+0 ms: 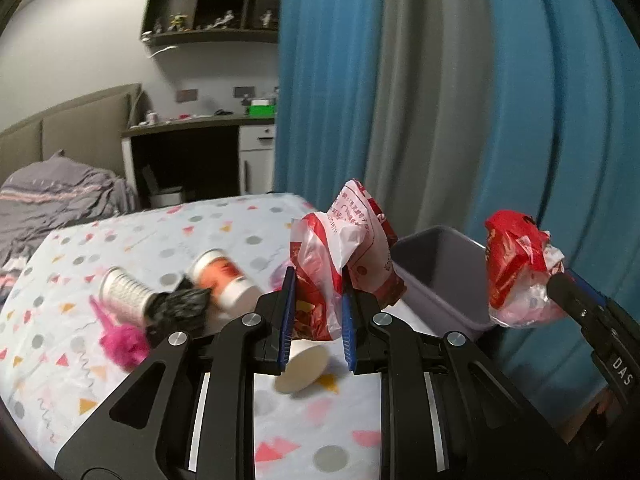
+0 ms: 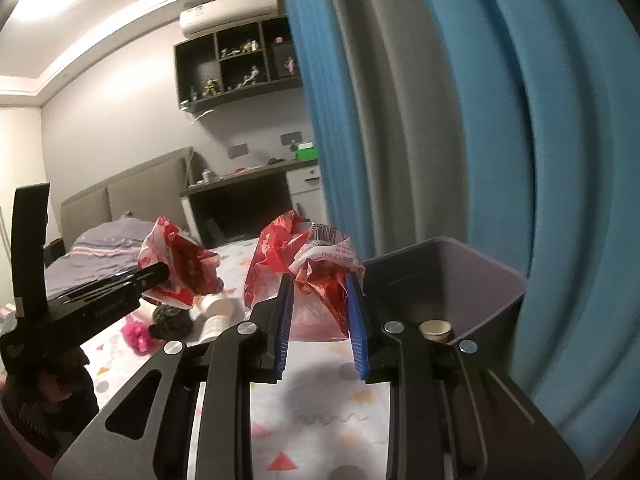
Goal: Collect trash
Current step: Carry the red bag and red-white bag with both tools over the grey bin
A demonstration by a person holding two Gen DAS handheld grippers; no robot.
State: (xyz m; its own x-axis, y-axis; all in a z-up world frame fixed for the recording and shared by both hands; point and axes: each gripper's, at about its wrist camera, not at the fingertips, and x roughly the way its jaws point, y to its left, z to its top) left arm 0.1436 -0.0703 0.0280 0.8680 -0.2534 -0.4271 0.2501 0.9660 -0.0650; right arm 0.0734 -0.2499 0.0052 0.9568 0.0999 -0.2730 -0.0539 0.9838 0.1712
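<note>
Left wrist view: the left gripper (image 1: 319, 312) points slightly downward over a table covered in a confetti-print cloth (image 1: 120, 248), its blue pads clamped on a crumpled red-and-white plastic bag (image 1: 344, 248) held clear of the cloth. Off to its right, the right gripper (image 1: 560, 280) juts in from the frame edge, closed on a second red plastic bag (image 1: 516, 272) that hangs beside a grey bin (image 1: 440, 272) at the table's corner by the blue curtain (image 1: 520, 100).

Right wrist view shows that gripper (image 2: 319, 312) nearly level, jaws pinching its bag (image 2: 308, 268) just left of the bin (image 2: 460, 276), where a paper cup (image 2: 436, 330) sits at the bottom.

Two cups (image 1: 224, 276) lie tipped on the cloth with a dark crumpled wad (image 1: 180, 308), a pink scrap (image 1: 120, 340) and a round cream lid (image 1: 302, 368).
</note>
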